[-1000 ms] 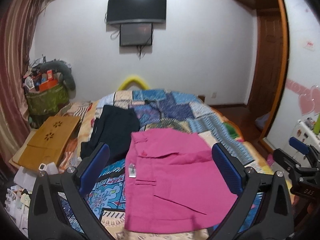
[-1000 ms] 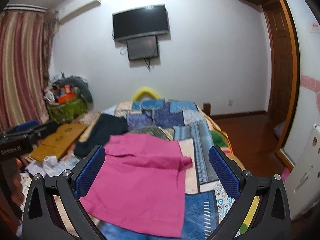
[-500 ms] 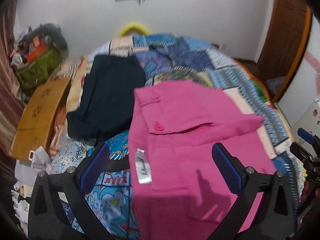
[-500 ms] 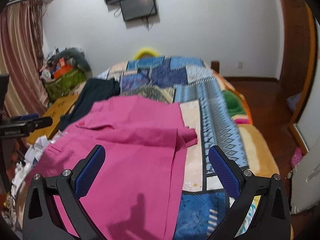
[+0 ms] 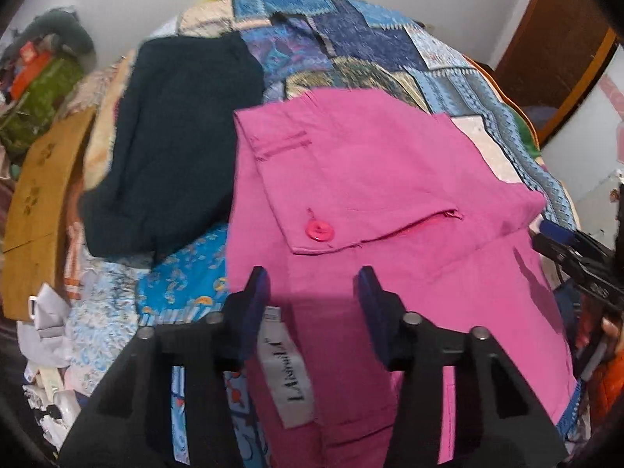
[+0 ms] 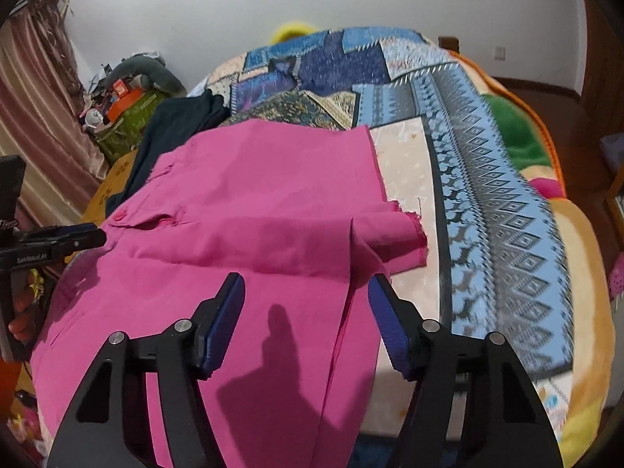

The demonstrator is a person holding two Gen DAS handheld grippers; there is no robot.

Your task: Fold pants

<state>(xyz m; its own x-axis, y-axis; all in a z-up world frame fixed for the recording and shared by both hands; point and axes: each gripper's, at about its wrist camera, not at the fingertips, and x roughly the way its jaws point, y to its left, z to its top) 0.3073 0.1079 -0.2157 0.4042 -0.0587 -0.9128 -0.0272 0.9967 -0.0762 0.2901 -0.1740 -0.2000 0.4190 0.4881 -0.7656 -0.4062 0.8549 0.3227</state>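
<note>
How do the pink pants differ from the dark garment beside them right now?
The pink pants lie under both grippers, button and label showing; the dark garment lies farther back, to their left, with no such detail visible. The pink pants cover more bed than the dark garment. Both rest on the patchwork bedspread.

Two wrist cameras tilted down over the bed, close to the cloth

The left wrist view looks along its fingers from the near edge of the bed [image 5: 448,78] by the pink pants' [image 5: 370,179] labelled left side; the right wrist view looks from the near edge further right, over the pants' [image 6: 253,202] right hem. Both share the pants, the dark garment [image 5: 175,136] and the far wall.
</note>
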